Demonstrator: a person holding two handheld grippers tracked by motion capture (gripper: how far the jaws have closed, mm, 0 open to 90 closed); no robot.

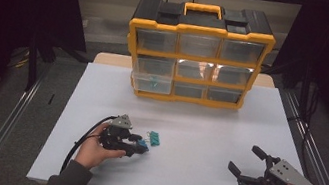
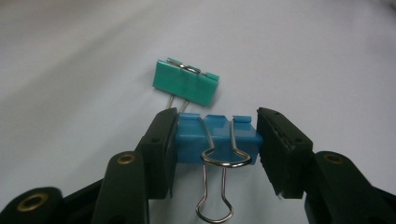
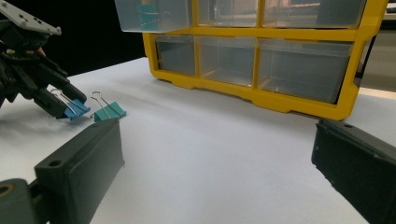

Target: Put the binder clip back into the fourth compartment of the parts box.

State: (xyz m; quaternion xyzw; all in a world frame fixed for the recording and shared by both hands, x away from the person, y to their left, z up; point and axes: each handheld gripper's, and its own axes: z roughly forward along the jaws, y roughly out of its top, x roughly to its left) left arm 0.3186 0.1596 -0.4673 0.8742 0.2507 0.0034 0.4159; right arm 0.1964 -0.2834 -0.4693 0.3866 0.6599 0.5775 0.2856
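Observation:
A blue binder clip point(image 2: 191, 147) sits between the jaws of my left gripper point(image 2: 215, 126), whose pads press on both its sides; its wire handles point back toward the camera. In the high view the left gripper point(image 1: 142, 146) lies low over the white table at front left with the blue clip point(image 1: 144, 145) at its tip. Just beyond it a green binder clip point(image 2: 184, 84) point(image 1: 154, 138) rests on the table. My right gripper point(image 1: 245, 159) stands open and holds nothing at front right. The right gripper view shows both the blue clip point(image 3: 77, 110) and the green clip point(image 3: 109, 112).
A yellow and black drawer organizer point(image 1: 203, 30) stands at the table's far edge. Its lower left clear drawer point(image 1: 152, 83) is pulled out a little and holds teal items. The white table point(image 1: 207, 125) is bordered by metal rails on both sides.

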